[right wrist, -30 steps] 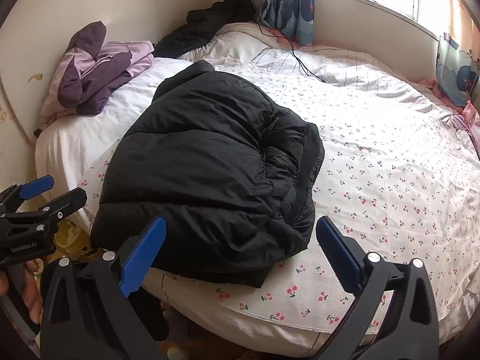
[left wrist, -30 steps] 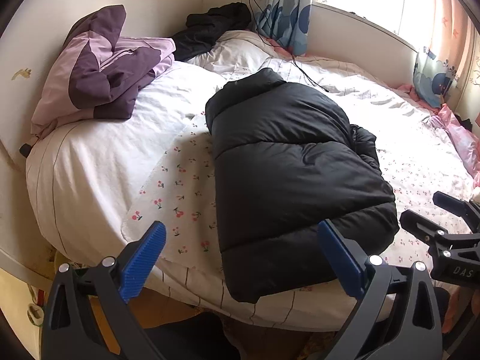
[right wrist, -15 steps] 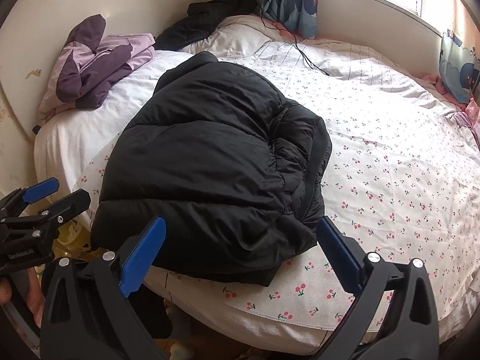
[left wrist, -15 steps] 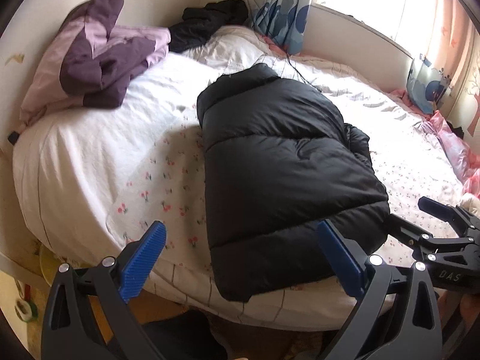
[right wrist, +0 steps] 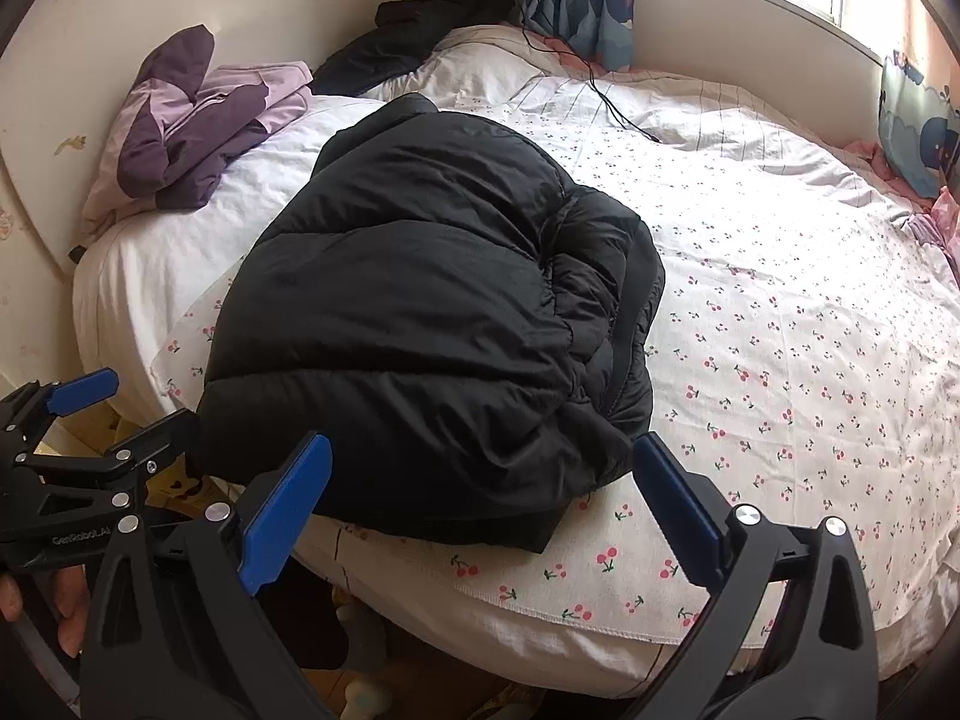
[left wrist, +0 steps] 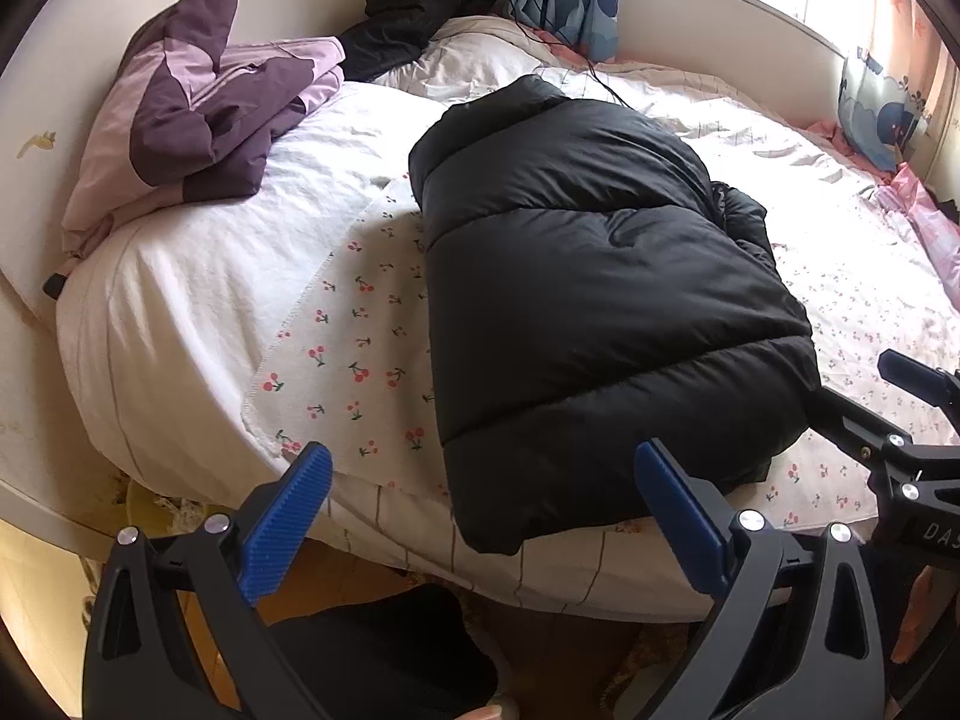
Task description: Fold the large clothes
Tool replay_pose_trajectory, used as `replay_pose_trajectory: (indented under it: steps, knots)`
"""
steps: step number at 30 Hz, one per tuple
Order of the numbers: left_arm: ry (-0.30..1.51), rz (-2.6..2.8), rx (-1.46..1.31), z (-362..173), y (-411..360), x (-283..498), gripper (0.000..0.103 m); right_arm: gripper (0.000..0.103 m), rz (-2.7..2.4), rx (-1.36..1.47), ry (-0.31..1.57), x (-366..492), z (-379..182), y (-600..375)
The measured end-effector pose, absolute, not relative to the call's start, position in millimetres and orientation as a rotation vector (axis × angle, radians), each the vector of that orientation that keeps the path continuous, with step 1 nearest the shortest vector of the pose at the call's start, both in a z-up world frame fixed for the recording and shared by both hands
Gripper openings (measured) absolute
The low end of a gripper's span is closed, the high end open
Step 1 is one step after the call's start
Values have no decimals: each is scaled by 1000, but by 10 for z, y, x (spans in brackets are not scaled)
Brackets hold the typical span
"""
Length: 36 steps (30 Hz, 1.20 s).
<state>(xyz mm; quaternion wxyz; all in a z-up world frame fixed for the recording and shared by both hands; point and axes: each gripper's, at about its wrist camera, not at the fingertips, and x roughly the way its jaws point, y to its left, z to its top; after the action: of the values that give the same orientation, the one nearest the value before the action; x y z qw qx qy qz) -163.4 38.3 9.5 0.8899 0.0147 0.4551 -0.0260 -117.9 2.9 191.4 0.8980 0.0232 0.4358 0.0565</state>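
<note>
Black puffer jacket (left wrist: 600, 300) lying folded lengthwise on the bed (left wrist: 198, 300), near hem at the bed's front edge, collar end pointing to the pillow (left wrist: 480, 60) at the far side. Bunched sleeve and zipper side stacked along the jacket's right edge (right wrist: 618, 324). Left gripper (left wrist: 480, 516) spread wide, empty, held off the bed's front edge, just short of the jacket's hem, no contact. Right gripper (right wrist: 480, 510) likewise spread wide, empty, right finger (right wrist: 678, 510) over the cherry-print sheet (right wrist: 780, 360) beside the jacket's right corner. Purple two-tone jacket (left wrist: 204, 114) heaped left of the black one, against the wall. Another dark garment (left wrist: 420, 6) beyond it by the pillow. Cable (right wrist: 612, 102) running across the sheet behind the jacket, toward the curtain (right wrist: 588, 0).
</note>
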Motion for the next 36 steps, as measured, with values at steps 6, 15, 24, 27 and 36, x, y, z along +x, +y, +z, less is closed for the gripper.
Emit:
replay_pose_trajectory:
  steps: [6,15,24,27,36]
  knots:
    - [953,-83,-9,127,393,-1697,97,97,123,59,904,-1256,1916,7]
    - [970,-97,-1,131,317,-1793,97,97,121,57,902,-1357,1928,-4]
    - [967,-86,-3,161,301,-1845,97,97,108,61,898,-1417,1944,-65]
    - [968,-82,-2,159,298,-1843,97,97,104,60,901,-1420,1940,-77]
    - [969,-88,-8,152,304,-1840,97,97,99,68,903,-1423,1928,-101]
